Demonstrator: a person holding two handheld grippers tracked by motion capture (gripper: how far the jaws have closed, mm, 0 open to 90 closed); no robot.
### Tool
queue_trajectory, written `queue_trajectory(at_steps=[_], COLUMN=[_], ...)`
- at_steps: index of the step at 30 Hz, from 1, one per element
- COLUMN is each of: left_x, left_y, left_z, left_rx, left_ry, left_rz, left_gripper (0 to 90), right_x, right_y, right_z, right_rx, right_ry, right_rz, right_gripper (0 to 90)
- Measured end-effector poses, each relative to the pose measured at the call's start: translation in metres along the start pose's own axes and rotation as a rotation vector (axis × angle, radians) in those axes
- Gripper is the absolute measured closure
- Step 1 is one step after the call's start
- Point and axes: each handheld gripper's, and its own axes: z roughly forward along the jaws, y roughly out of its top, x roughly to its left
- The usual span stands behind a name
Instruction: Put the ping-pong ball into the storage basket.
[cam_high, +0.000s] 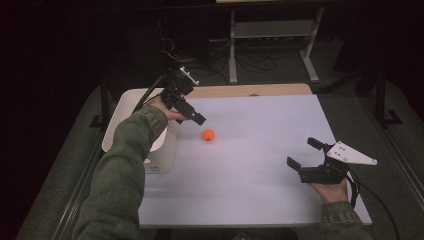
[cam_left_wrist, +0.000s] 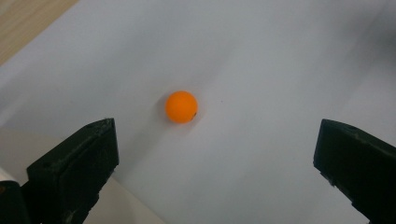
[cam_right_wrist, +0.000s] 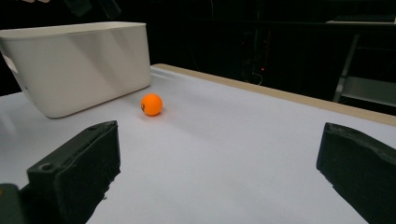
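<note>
A small orange ball lies on the white tabletop, a little right of a white bin. My left gripper hangs over the bin's right edge and points down at the ball, open, with nothing between its jaws. The ball sits just ahead of them, closer to the left jaw in the left gripper view. My right gripper rests low near the table's front right, open and empty, facing the ball from well away.
A strip of wooden table edge runs along the back. Behind it stands a metal frame with cables on the dark floor. The right gripper's cable trails off the front right corner.
</note>
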Motion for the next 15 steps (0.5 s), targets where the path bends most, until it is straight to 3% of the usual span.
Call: queue_trajectory(at_steps=[3, 15], left_x=[0.002, 0.004], left_y=[0.004, 0.017], left_z=[0.010, 0.034], left_rx=[0.026, 0.072], left_ry=[-0.021, -0.032], left_rz=[0.002, -0.002], left_gripper=[0.2, 0.2], right_x=[0.000, 0.001], right_y=[0.000, 0.000], right_z=[0.000, 0.000], right_rx=[0.002, 0.000], right_ry=[0.006, 0.021], right_rz=[0.003, 0.004], right_gripper=[0.0, 0.0])
